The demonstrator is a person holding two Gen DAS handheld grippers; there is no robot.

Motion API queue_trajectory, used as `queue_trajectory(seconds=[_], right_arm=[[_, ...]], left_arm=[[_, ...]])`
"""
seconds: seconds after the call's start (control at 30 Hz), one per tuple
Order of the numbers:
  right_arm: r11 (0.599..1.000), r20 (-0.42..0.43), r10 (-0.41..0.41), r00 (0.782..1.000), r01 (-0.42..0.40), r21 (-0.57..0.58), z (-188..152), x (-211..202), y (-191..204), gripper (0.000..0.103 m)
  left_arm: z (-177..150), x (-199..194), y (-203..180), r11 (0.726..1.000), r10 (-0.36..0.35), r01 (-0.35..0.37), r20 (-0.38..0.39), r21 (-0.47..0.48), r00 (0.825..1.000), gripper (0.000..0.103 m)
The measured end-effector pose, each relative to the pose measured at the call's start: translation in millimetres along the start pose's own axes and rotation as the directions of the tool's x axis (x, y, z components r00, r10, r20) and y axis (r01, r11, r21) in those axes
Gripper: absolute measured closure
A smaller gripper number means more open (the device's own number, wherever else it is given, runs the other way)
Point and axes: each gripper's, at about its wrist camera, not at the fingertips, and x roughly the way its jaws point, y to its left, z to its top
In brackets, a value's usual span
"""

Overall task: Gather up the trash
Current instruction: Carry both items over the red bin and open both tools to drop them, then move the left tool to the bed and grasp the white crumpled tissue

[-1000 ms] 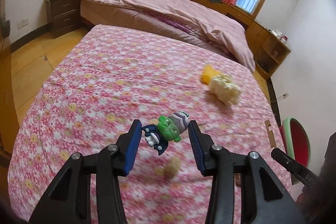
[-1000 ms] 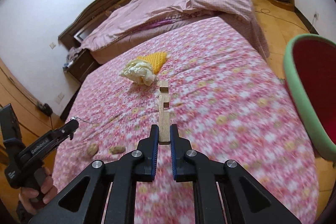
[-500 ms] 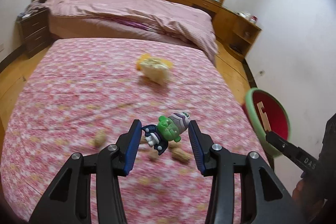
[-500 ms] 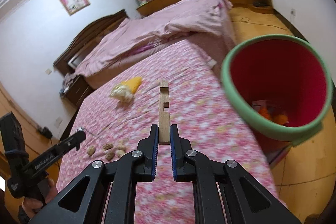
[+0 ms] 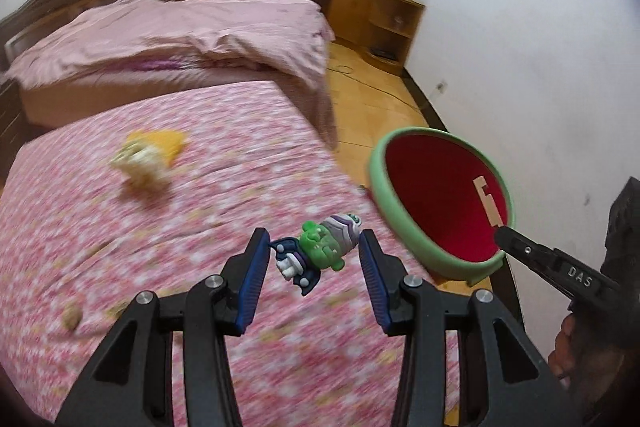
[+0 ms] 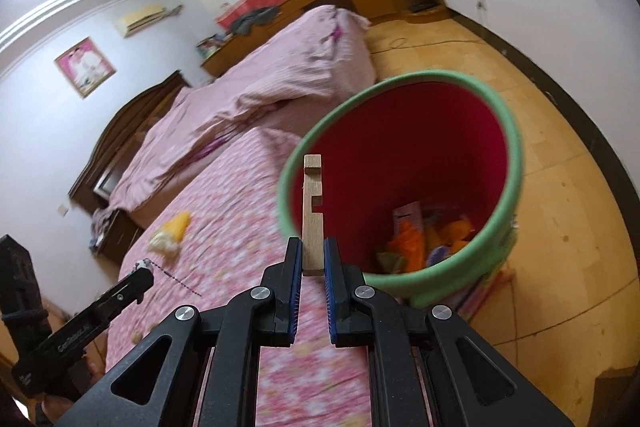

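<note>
My left gripper (image 5: pixel 314 259) is shut on a green and purple toy figure (image 5: pixel 320 254) and holds it above the floral bedspread (image 5: pixel 200 187). My right gripper (image 6: pixel 312 259) is shut on a notched wooden piece (image 6: pixel 311 211) and holds it upright at the near rim of the bin (image 6: pixel 472 267), which is red inside with a green rim and holds colourful trash. In the left wrist view the bin (image 5: pixel 404 227) stands on the floor to the right of the bed, with the wooden piece (image 5: pixel 489 203) over it.
A crumpled yellow and white wad (image 5: pixel 148 159) lies on the bedspread. Small brown nut-like bits (image 5: pixel 72 315) lie near its front edge. A second bed with pink covers (image 5: pixel 180 35) stands behind. Wooden cabinets (image 5: pixel 376 15) line the far wall.
Both grippers have swung right, from over the bed toward the bin. The wooden piece has moved from above the bedspread to the bin's rim. Both grips are unchanged.
</note>
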Motion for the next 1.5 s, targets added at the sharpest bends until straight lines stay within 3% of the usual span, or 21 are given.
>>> queue_trajectory(seconds=[0.37, 0.5, 0.63, 0.83, 1.0, 1.3, 1.5], right_arm=[[0.997, 0.049, -0.065, 0.997, 0.063, 0.046, 25, -4, -45, 0.090], [0.995, 0.057, -0.075, 0.996, 0.071, 0.069, 25, -5, -58, 0.089], [0.995, 0.074, -0.070, 0.995, 0.064, 0.081, 27, -6, -62, 0.081], [0.993, 0.082, -0.057, 0.995, 0.049, 0.104, 28, -7, -66, 0.078], [0.994, 0.073, -0.050, 0.996, 0.042, 0.104, 25, -5, -62, 0.078], [0.996, 0.050, -0.049, 0.998, 0.045, 0.082, 21, -1, -51, 0.075], [0.994, 0.033, -0.064, 0.997, 0.061, 0.086, 20, 4, -46, 0.063]], left_arm=[[28, 64, -78, 0.983, -0.093, 0.101, -0.060, 0.152, 0.994, 0.057], [31, 88, -91, 0.978, -0.115, 0.131, -0.102, 0.162, 0.988, 0.057], [32, 106, -103, 0.973, -0.128, 0.153, -0.150, 0.172, 0.980, 0.057], [34, 116, -108, 0.974, -0.115, 0.142, -0.155, 0.177, 0.981, 0.054], [38, 114, -99, 0.976, -0.109, 0.134, -0.146, 0.173, 0.983, 0.054], [48, 95, -59, 0.990, -0.025, 0.038, -0.091, 0.137, 0.996, 0.054], [65, 89, -6, 0.996, 0.052, -0.047, -0.061, 0.079, 0.997, 0.053]])
